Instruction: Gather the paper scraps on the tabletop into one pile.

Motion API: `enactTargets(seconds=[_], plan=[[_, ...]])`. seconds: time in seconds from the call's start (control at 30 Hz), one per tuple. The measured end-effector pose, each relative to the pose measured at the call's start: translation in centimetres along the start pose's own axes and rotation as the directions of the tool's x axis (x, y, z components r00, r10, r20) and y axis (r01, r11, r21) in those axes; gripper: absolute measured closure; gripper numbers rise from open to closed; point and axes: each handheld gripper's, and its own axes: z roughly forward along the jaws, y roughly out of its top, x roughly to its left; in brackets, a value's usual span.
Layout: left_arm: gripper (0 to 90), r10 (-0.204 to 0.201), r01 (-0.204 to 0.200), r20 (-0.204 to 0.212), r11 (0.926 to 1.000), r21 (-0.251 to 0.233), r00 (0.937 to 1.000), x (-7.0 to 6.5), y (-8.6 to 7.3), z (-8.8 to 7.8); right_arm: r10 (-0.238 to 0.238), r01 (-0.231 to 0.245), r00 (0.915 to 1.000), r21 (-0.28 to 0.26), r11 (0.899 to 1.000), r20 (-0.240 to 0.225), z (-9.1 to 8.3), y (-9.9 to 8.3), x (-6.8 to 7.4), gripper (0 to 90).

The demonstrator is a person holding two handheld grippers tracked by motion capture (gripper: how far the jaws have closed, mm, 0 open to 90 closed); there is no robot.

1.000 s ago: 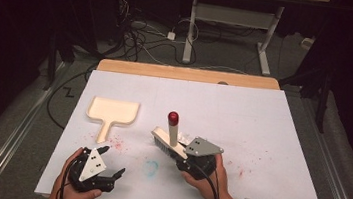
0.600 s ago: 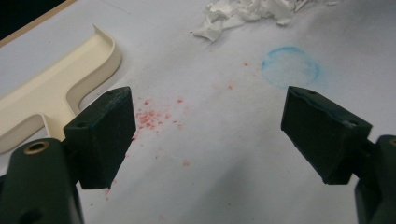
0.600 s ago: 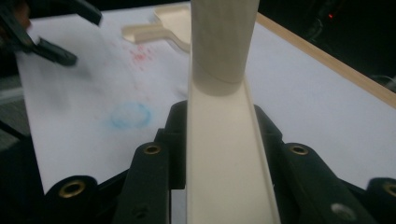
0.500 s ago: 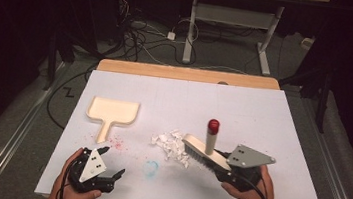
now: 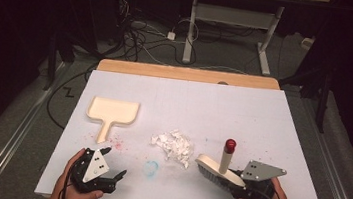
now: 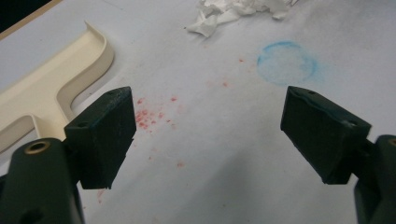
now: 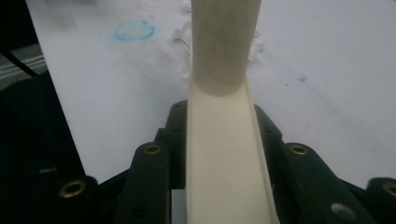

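A brush was held by the right gripper near the front right corner of the worktop, its cream body clamped between the two black jaws, which were seen pressed against both sides of that body in the right gripper view. The brush's handle stood upright from the body and was topped by a red cap. The bristled end was pointed toward the middle of the worktop, just short of a heap of crumpled white paper, and was not touching it. The paper lay near the centre of the front half of the worktop. A cream dustpan was lying flat toward the left edge, its handle directed at the front edge. The left gripper was held near the front left corner, its jaws spread wide with nothing between them; in the left gripper view bare sheet was seen between the pads. A faint blue ring and scattered red specks were marked on the white surface between the two grippers and the dustpan.
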Motion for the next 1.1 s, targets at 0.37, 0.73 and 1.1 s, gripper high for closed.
enactTargets(seconds=[0.37, 0.73, 1.1], plan=[[17.4, 0.001, -0.001, 0.017, 1.0, 0.01, 0.9999, 0.0, 0.0, 0.5, -0.091, 0.091, 0.9958, -0.031, 0.995, -0.003, 5.3, 3.5, 1.6, 68.3], [17.5, -0.003, 0.003, 0.019, 1.0, 0.004, 0.9998, 0.1, -0.1, 0.4, -0.076, 0.073, 0.9969, -0.124, 0.99, -0.023, 3.8, 4.7, 0.8, 68.2], [17.5, -0.006, 0.006, 0.011, 1.0, 0.003, 0.9999, 0.3, 0.0, 0.4, 0.018, -0.008, 0.9989, -0.22, 0.975, 0.044, 1.5, 4.8, -1.8, 68.2]])
